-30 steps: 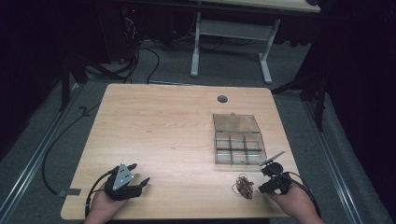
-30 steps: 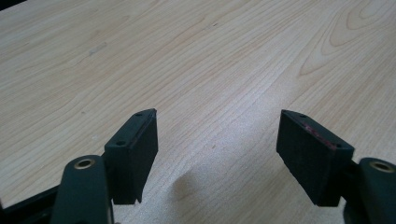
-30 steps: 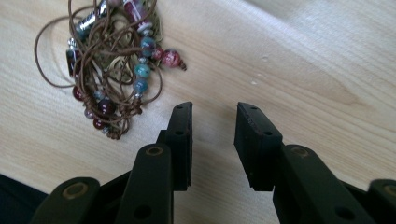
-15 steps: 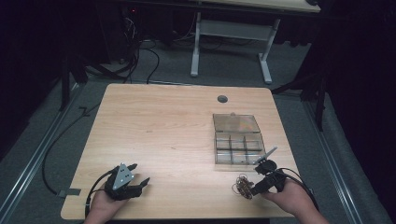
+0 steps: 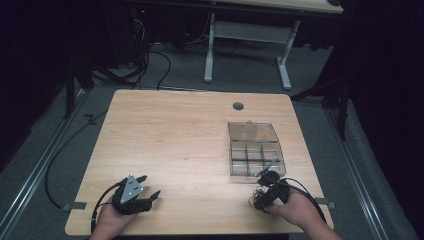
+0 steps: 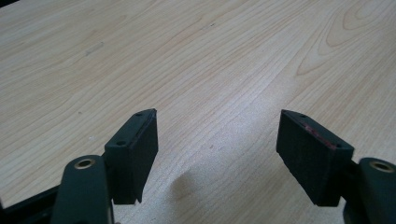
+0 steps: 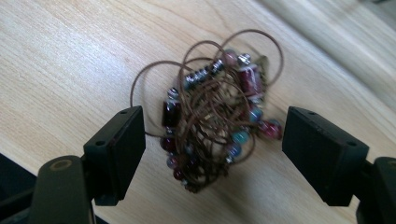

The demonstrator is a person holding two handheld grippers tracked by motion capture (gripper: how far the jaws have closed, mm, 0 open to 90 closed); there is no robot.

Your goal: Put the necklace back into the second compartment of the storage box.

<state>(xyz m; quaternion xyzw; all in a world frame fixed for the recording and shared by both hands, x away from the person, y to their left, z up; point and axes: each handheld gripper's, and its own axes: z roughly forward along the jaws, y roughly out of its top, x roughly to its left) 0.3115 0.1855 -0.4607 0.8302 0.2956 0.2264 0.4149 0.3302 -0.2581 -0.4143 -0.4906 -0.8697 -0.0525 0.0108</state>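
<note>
Beaded wire tangle (image 7: pixel 212 116) lies on the counter (image 5: pixel 190 145) near its front right corner, just in front of the clear compartment box (image 5: pixel 256 150). Right gripper (image 7: pixel 212 142) has just been opening; jaws wide, bracketing the tangle, pads not pressing. Judged step: lining up a pick. Next: lower, close on the dense middle, not a stray loop. Left gripper (image 6: pixel 217 140) wide, empty, near the front left corner. Box contents unreadable; the tangle is tiny from above.

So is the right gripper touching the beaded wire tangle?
Apart. The right gripper view shows the right gripper open around the beaded wire tangle, with bare table beside each pad.
</note>
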